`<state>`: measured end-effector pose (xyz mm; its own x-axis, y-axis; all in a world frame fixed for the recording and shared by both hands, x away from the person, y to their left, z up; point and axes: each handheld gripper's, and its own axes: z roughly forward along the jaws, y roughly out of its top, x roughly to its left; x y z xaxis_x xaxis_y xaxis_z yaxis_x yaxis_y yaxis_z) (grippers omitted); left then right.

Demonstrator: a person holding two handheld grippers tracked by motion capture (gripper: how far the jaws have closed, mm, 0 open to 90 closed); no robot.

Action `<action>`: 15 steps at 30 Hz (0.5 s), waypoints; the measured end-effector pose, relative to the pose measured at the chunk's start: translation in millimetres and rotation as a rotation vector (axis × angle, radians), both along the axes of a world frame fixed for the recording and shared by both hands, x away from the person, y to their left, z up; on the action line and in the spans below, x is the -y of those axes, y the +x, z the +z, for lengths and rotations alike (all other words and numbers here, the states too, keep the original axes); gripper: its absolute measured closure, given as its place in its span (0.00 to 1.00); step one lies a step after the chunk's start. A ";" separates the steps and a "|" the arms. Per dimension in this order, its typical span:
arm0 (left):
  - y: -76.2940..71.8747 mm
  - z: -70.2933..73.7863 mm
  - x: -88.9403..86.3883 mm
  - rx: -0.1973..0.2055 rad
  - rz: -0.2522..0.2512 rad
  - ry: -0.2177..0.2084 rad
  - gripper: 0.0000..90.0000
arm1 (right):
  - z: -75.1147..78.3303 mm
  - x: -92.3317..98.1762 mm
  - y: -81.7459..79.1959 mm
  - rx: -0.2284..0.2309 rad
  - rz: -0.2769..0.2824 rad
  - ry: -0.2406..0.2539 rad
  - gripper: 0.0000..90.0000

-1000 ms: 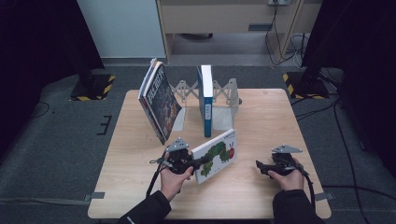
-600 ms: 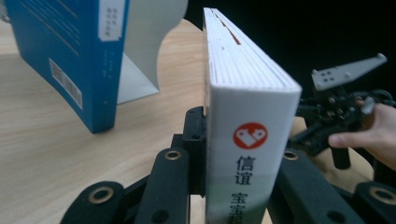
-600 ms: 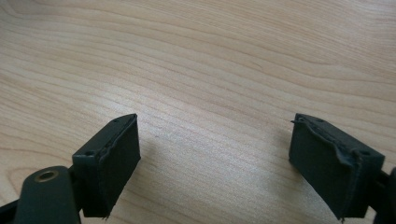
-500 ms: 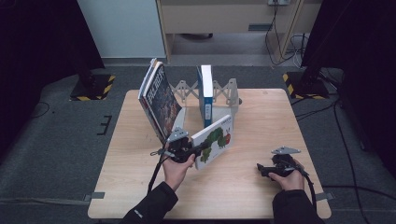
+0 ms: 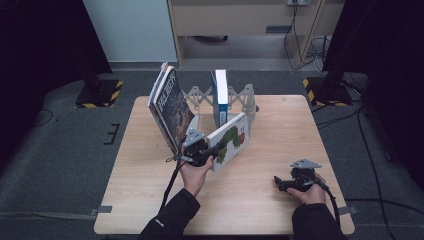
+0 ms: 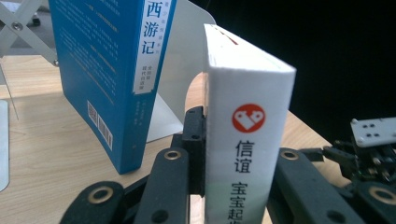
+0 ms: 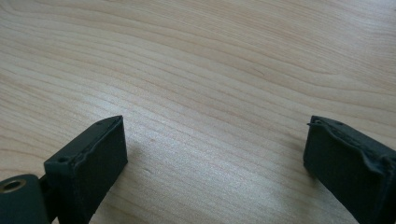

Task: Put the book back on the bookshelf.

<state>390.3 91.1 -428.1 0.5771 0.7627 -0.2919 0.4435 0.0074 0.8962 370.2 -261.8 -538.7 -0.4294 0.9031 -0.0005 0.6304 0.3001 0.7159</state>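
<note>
Carefully now: left gripper [image 5: 204,150] clamps the caterpillar book [image 5: 231,140]; steer it upright toward twelve o'clock, beside the blue book [image 5: 219,97]; right gripper [image 5: 286,184] gapes wide, empty.

We wear dark sleeves [image 5: 172,220]. Our left gripper [image 5: 199,150] and right gripper [image 5: 295,181] are black, each topped by a grey three-cornered plate. A black cable [image 5: 169,182] trails from the left one.

On the table [image 5: 280,130], a picture book [image 5: 229,141] stands tilted before the rack [image 5: 240,96], perhaps touching it.
</note>
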 end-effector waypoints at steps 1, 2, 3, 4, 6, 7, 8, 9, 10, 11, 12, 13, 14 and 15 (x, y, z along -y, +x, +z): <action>0.4 -0.6 2.5 -0.002 0.000 -0.001 0.83 | 0.0 0.0 0.1 0.000 0.000 0.000 0.07; 0.9 -0.8 4.1 0.003 0.004 0.004 0.83 | 0.0 0.0 0.1 -0.001 0.001 0.001 0.07; 1.9 -1.1 6.6 0.006 0.013 0.009 0.83 | 0.2 -0.1 0.1 -0.004 0.001 0.004 0.07; 2.8 -1.4 8.5 0.006 0.021 0.004 0.83 | 0.1 -0.1 0.2 -0.004 0.002 0.005 0.07; 5.0 -2.2 11.6 0.011 0.026 -0.001 0.83 | 0.1 -0.1 0.2 -0.004 0.002 0.005 0.07; 6.2 -2.4 13.4 0.014 0.028 -0.002 0.83 | 0.1 -0.1 0.2 -0.004 0.002 0.005 0.06; 7.3 -2.3 15.3 0.014 0.031 -0.001 0.83 | 0.1 0.0 0.2 -0.004 0.002 0.004 0.06; 8.5 -2.2 16.9 0.019 0.035 0.002 0.83 | 0.1 -0.1 0.2 -0.004 0.002 0.005 0.06; 9.6 -1.9 18.4 0.021 0.039 0.009 0.83 | 0.1 0.0 0.2 -0.004 0.003 0.004 0.06; 10.9 -1.7 20.0 0.025 0.050 0.010 0.83 | 0.1 0.0 0.2 -0.003 0.002 0.003 0.06; 12.2 -1.5 21.0 0.028 0.054 0.011 0.83 | 0.1 -0.1 0.2 -0.004 0.002 0.005 0.06; 13.3 -1.4 21.6 0.029 0.057 0.009 0.83 | 0.1 0.0 0.2 -0.004 0.002 0.004 0.06; 14.7 -1.4 22.2 0.025 0.062 0.000 0.83 | 0.0 -0.1 0.2 -0.004 0.002 0.005 0.06; 16.5 -1.6 22.9 0.022 0.066 -0.010 0.83 | 0.0 -0.1 0.2 -0.005 0.003 0.005 0.06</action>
